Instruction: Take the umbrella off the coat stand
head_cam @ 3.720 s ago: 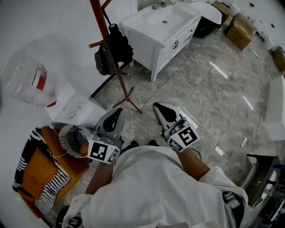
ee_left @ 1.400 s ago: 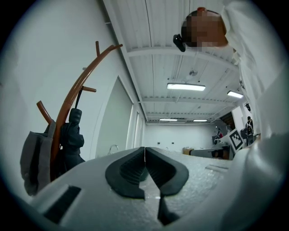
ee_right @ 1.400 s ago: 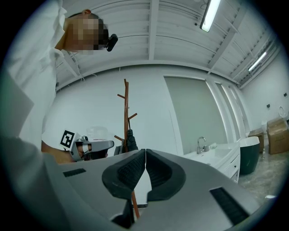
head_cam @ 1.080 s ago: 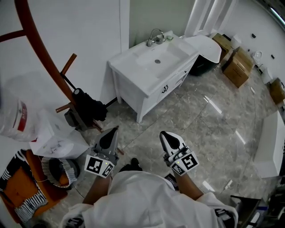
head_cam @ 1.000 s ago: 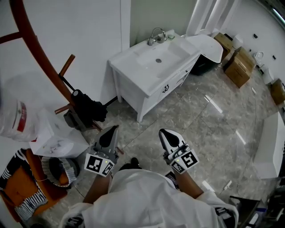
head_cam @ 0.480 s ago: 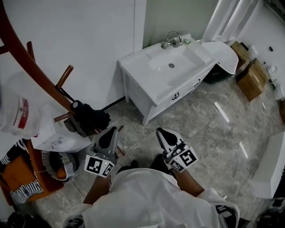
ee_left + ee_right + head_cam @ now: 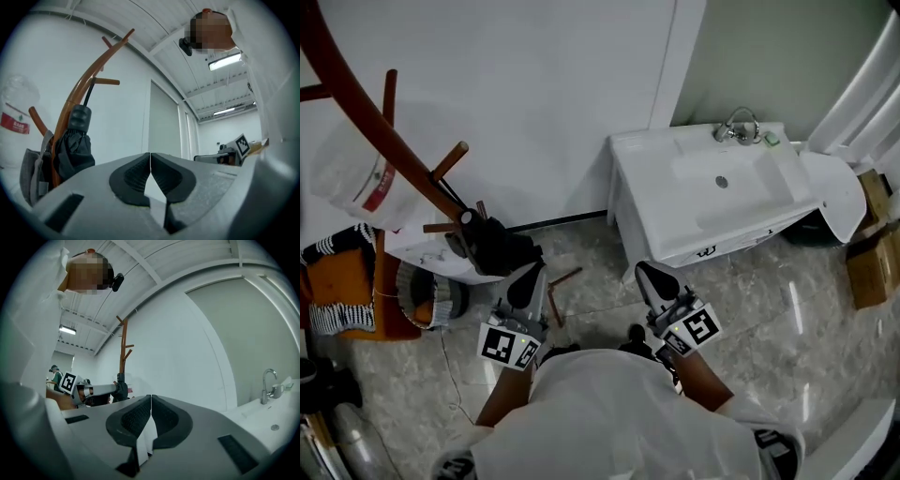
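Umbrella [image 7: 499, 249] hung on coat stand [image 7: 382, 134]
Fingers of left gripper [image 7: 528, 277] and right gripper [image 7: 654, 278] are pressed together, nothing held; umbrella is seen at 10 o'clock, just beside left gripper.

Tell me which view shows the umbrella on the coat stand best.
Left gripper view: the black umbrella hangs close and large against the coat stand, handle uppermost. The head view shows the umbrella from above, a dark bundle; the right gripper view, small and distant.

No readable text or labels anywhere
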`<action>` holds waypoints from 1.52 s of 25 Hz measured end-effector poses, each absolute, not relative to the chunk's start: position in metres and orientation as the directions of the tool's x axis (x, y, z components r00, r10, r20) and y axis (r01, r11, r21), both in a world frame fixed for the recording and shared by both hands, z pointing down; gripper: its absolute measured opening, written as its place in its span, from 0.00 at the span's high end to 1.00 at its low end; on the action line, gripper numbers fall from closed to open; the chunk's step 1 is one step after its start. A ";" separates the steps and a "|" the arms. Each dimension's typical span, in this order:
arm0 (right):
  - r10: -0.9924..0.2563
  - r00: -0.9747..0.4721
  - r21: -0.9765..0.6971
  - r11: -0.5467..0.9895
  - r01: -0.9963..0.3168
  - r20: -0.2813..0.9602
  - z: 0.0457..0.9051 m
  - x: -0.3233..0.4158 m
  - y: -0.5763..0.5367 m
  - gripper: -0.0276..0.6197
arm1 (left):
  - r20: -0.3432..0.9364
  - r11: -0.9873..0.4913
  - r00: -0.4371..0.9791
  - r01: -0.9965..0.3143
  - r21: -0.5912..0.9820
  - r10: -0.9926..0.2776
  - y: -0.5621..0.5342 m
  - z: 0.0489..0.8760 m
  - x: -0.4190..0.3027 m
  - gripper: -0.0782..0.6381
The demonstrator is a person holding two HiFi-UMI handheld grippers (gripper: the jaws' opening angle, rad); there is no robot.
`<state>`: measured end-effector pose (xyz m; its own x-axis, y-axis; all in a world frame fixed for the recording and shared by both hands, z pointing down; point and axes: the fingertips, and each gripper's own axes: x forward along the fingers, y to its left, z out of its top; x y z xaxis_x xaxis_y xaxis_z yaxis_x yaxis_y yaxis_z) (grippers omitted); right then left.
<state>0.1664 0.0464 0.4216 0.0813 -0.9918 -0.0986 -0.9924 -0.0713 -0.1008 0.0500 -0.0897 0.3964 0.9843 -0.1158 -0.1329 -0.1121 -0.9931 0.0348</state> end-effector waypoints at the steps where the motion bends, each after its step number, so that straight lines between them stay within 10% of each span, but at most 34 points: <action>1: -0.993 0.058 -0.103 -0.047 -0.994 -0.105 0.419 0.175 0.043 0.93 | -0.131 -0.990 0.982 -0.136 0.026 -0.138 -0.088 0.393 0.054 0.87; 10: -0.975 -0.183 -0.106 0.197 -0.975 -0.128 0.408 0.216 0.026 0.93 | -0.112 -0.931 0.924 -0.364 0.036 -0.365 -0.089 0.377 0.069 0.86; 25: -0.906 -0.417 -0.135 0.423 -0.896 -0.077 0.430 0.227 -0.008 0.93 | -0.066 -0.695 0.692 -0.714 0.091 -0.719 -0.140 0.383 0.022 0.57; 38: -0.882 -0.471 -0.106 0.471 -0.876 -0.029 0.425 0.197 -0.057 0.93 | 0.021 -0.631 0.641 -0.761 0.152 -0.768 -0.196 0.414 0.006 0.44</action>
